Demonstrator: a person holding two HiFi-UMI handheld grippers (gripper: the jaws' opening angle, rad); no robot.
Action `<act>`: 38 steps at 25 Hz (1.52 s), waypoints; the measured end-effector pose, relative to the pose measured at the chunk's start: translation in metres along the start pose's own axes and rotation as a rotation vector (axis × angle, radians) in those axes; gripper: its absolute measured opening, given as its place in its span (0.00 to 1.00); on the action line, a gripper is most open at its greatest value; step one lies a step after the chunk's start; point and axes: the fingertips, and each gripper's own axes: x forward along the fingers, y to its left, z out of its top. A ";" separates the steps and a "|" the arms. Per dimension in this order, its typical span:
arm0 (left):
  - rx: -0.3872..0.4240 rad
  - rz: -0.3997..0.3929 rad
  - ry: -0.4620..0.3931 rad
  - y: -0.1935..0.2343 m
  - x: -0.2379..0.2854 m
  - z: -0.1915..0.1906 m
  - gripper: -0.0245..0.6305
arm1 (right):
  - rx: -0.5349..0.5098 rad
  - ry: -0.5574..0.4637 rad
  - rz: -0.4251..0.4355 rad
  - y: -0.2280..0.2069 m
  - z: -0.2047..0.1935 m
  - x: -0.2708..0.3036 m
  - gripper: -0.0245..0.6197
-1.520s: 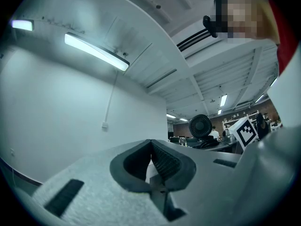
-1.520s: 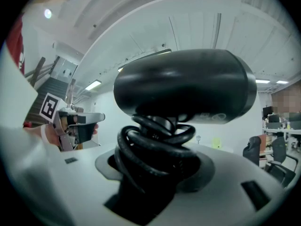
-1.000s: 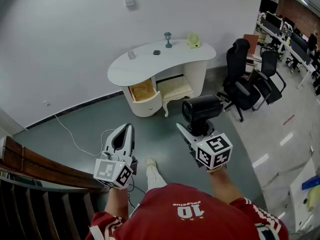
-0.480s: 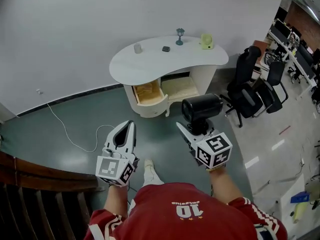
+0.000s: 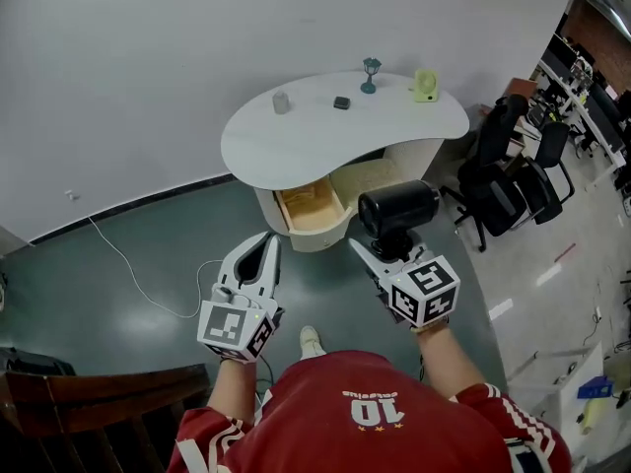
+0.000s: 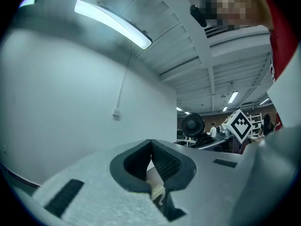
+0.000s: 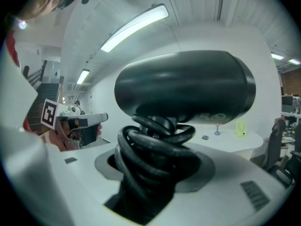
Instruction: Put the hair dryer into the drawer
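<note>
Right gripper [image 5: 387, 249] was clamped on the hair dryer [image 5: 397, 208]. Its jaws pinched the handle, which was wrapped in coils of thick black rubbery cord. The barrel was matte black, a rounded cylinder lying crosswise above the jaws, and filled the right gripper view [image 7: 183, 86]. The dryer was up in the air in front of the person, short of the desk, not in the drawer.

Left gripper [image 5: 261, 251] had its pale grey plastic jaws pressed together at the tips, nothing between them; the ribbed dark pads [image 6: 162, 161] were visible in its own view.

Desk [image 5: 296, 146] had a smooth white kidney-shaped top on a curved white base. Drawer [image 5: 314, 208] was pulled open, with a pale wood interior and a rounded white front. On the top were a small grey cup [image 5: 281, 101], a teal stemmed ornament [image 5: 371, 73] and a yellow-green object [image 5: 425, 85]. Floor [image 5: 128, 215] was glossy grey-green, with a thin white cable [image 5: 133, 272] trailing across it. Black office chairs [image 5: 503, 180] stood right of the desk.
</note>
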 end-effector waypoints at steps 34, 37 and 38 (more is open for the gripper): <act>-0.048 -0.051 0.131 0.087 0.093 -0.087 0.04 | -0.064 0.321 0.164 -0.075 -0.114 0.157 0.43; -0.042 -0.049 0.156 0.091 0.111 -0.098 0.04 | -0.078 0.359 0.219 -0.090 -0.135 0.172 0.43; -0.037 -0.042 0.163 0.093 0.117 -0.099 0.04 | -0.091 0.373 0.237 -0.094 -0.143 0.178 0.43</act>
